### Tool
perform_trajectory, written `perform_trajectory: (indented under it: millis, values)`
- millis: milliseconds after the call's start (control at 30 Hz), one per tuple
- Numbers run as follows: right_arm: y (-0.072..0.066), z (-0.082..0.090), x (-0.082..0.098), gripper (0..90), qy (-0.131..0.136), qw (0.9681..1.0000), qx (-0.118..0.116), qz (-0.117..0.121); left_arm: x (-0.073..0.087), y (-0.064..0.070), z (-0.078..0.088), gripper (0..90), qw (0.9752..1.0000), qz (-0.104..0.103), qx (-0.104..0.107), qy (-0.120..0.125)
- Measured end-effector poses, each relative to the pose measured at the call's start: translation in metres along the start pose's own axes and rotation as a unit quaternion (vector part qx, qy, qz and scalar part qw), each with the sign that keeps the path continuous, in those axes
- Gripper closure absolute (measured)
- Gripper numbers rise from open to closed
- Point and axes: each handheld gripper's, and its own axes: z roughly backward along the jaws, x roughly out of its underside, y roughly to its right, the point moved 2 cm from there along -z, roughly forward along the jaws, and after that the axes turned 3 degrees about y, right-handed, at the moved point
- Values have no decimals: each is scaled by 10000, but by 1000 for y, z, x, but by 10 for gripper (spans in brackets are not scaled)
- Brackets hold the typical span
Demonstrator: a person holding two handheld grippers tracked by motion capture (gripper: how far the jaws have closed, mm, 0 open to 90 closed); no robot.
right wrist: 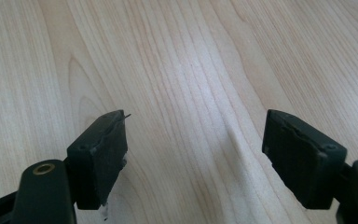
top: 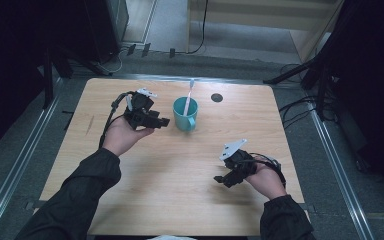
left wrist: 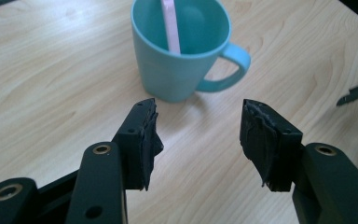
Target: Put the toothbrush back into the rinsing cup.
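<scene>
A teal mug (top: 185, 114) stands upright at the middle back of the wooden table (top: 170, 165), its handle toward the near side. A pale pink toothbrush (top: 188, 97) leans inside it, head sticking up past the rim. My left gripper (top: 164, 121) hovers just left of the mug, open and empty; in the left gripper view the mug (left wrist: 182, 51) with the toothbrush (left wrist: 171, 25) sits right beyond the jaws (left wrist: 198, 128). My right gripper (top: 221, 179) is open over bare wood at the front right, and its own view (right wrist: 196, 140) has nothing between the jaws.
A dark round hole (top: 217, 97) lies in the tabletop right of the mug. Cables and dark stands crowd the floor behind and beside the table. The tip of the right gripper (left wrist: 356, 92) shows at the right edge of the left gripper view.
</scene>
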Motion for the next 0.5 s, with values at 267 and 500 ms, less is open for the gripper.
perform_trajectory:
  millis: [267, 500]
  values:
    - [1, 0, 0, 218, 7, 10000, 22, -36, 16, 3, 14, 457, 9998, -3, 131, 121]
    - [1, -1, 1, 218, -23, 10000, 38, -45, 34, 5, 22, 445, 9999, -2, 165, 41]
